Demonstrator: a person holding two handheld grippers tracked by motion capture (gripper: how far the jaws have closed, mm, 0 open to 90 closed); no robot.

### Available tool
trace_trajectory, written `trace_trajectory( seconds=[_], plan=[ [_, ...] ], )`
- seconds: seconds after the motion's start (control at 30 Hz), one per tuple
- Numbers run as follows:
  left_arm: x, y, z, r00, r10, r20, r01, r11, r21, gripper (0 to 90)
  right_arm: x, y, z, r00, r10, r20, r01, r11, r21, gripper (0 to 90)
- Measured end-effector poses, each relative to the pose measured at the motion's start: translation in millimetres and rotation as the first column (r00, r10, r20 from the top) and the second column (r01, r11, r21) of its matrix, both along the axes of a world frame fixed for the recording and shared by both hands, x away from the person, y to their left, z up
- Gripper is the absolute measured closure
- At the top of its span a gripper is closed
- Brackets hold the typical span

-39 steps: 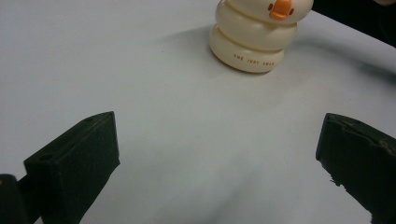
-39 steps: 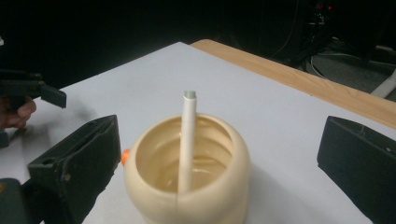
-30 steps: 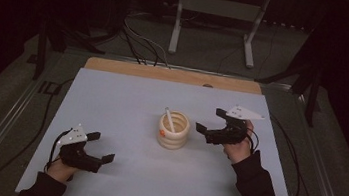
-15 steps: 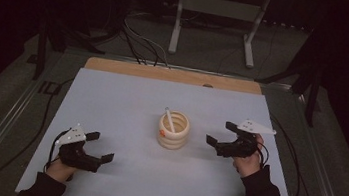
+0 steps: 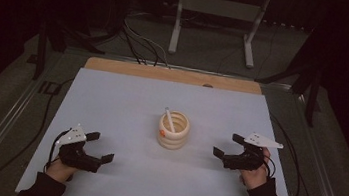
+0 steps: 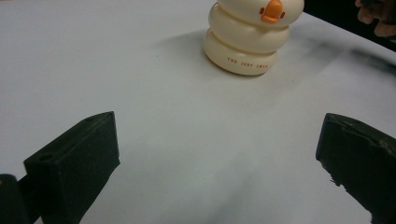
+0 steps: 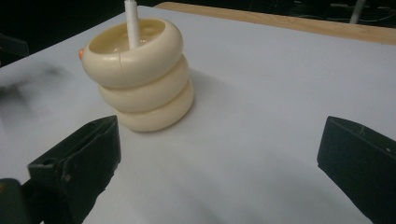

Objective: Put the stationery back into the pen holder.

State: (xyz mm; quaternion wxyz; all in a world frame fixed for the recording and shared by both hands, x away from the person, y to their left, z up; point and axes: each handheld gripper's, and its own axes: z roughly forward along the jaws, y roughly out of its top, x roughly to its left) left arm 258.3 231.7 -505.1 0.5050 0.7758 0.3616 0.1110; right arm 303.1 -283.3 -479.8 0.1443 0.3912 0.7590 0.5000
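The table carries a cream ringed holder near its middle, standing upright with a white stick leaning inside. The left gripper and right gripper rest either side, well apart from it, fingers spread and empty.
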Motion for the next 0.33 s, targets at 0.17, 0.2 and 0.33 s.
trace_trajectory(
  seconds=[0.17,0.2,0.33],
  plan=[
    [-0.6,0.0,0.3,1.0,0.001,0.001,-0.001,1.0,0.002,0.0,-7.9,-7.5,-7.4,1.0,0.001,0.007,-0.001,1.0,-0.01,0.0],
    [-0.6,0.1,0.4,1.0,0.0,0.001,0.0,1.0,0.001,0.0,-10.1,-9.8,-10.5,1.0,0.002,0.006,-0.002,0.9997,-0.023,0.0],
    [-0.7,-0.3,0.6,1.0,-0.003,0.005,0.003,1.0,0.0,0.0,-11.5,-12.5,-14.5,1.0,-0.005,0.0,0.005,0.9992,-0.041,0.0]
  ],
)
